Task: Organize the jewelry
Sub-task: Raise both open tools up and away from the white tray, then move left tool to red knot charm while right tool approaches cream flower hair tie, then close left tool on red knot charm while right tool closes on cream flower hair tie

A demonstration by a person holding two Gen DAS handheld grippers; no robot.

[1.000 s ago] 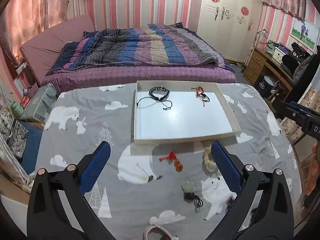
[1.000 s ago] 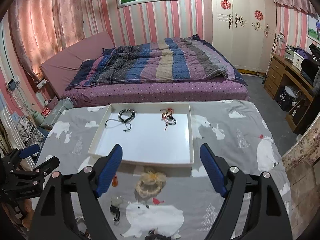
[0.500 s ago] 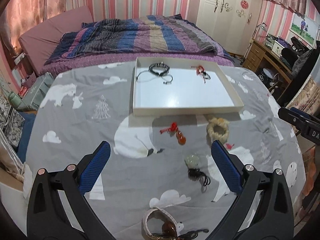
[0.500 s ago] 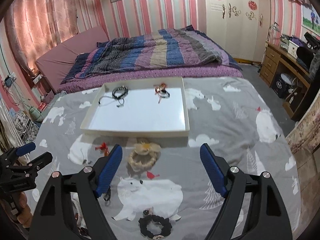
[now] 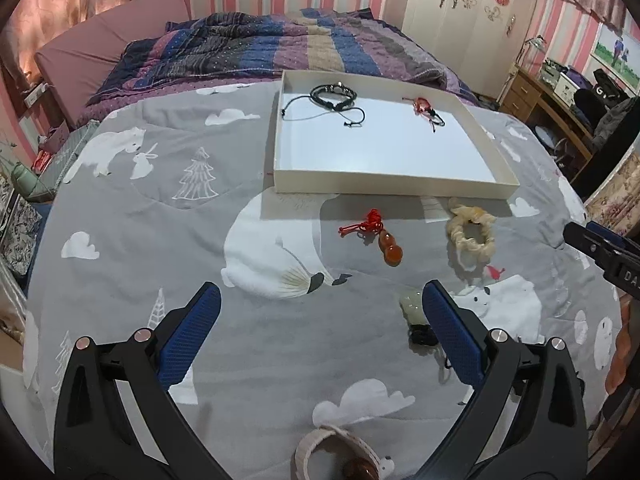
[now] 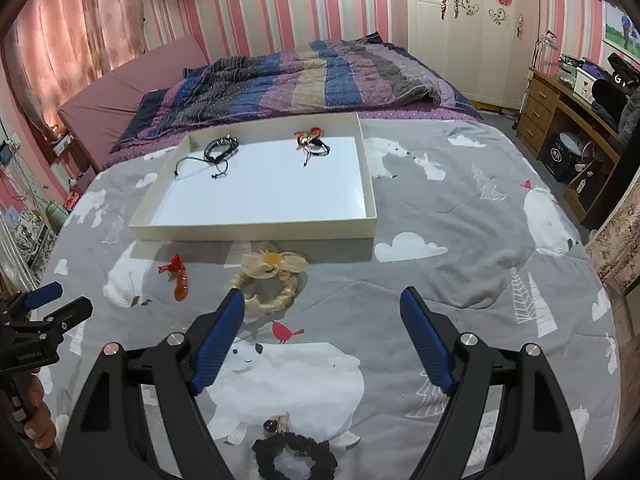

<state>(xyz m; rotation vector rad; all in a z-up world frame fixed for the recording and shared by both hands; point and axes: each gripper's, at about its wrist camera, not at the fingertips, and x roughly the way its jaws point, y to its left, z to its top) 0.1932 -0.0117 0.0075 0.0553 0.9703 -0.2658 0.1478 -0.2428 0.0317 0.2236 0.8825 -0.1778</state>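
Two pieces already lie in the white tray (image 5: 396,190): a black cord bracelet (image 5: 334,94) toward its far left corner and a red-and-black piece (image 5: 426,108) toward the far right. The rest of the tray floor is bare, so room there is ample.

At least five items remain loose on the grey bear-print quilt (image 5: 160,208), all on the near side of the tray. A red-knotted amber gourd charm (image 5: 386,246) and a cream braided ring with a flower (image 6: 266,280) sit near the tray's front wall. A pale green pendant on a dark cord (image 5: 414,314) lies just beside the left gripper's right finger. A beige band (image 5: 332,452) sits at the lower edge of the left view, partly cut off. A black scrunchie (image 6: 296,456) lies at the bottom of the right view, below that tool's fingers. In my judgement the task is under halfway.

The left gripper (image 5: 320,334) is spread wide with nothing between its fingers. The right gripper (image 6: 322,340) is likewise wide apart and empty.

Clearance: the tray's raised front wall stands between the loose items and their destination, so each piece would need lifting over it. The quilt is soft and creased. The two tools are near each other, each visible at the other's frame edge; crossing paths is the chief risk. The bed lies beyond the tray, a desk to the right.
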